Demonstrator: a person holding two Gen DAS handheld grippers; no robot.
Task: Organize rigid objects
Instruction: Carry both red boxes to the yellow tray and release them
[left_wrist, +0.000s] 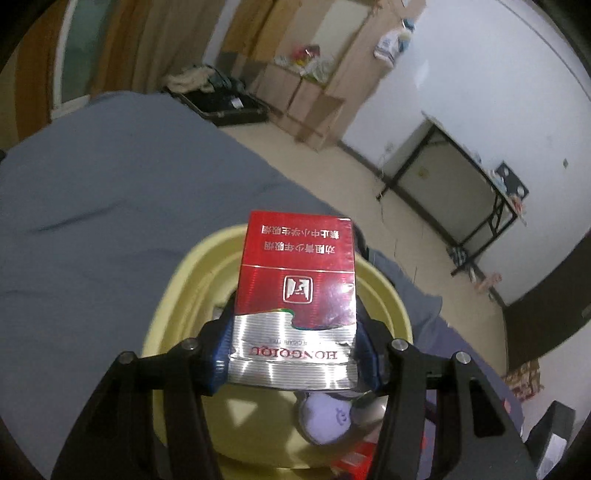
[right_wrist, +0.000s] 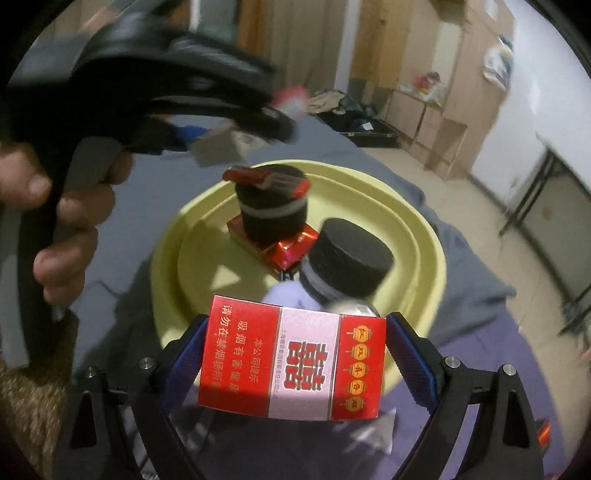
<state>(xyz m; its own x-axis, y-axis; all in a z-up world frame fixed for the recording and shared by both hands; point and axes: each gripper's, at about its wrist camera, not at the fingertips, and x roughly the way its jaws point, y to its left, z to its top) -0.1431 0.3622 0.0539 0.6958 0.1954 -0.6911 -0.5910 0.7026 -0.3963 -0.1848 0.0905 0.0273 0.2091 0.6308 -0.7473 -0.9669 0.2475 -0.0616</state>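
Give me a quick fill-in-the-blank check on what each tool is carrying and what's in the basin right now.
1. The left tool is shut on a red and ____ cigarette pack.
2. The right tool grips a red and white pack above a ____ basin.
3. Inside the basin, a red lighter lies on top of a ____ cylinder.
4. That cylinder stands on a ____ box.

Missing words: silver; yellow; black; red
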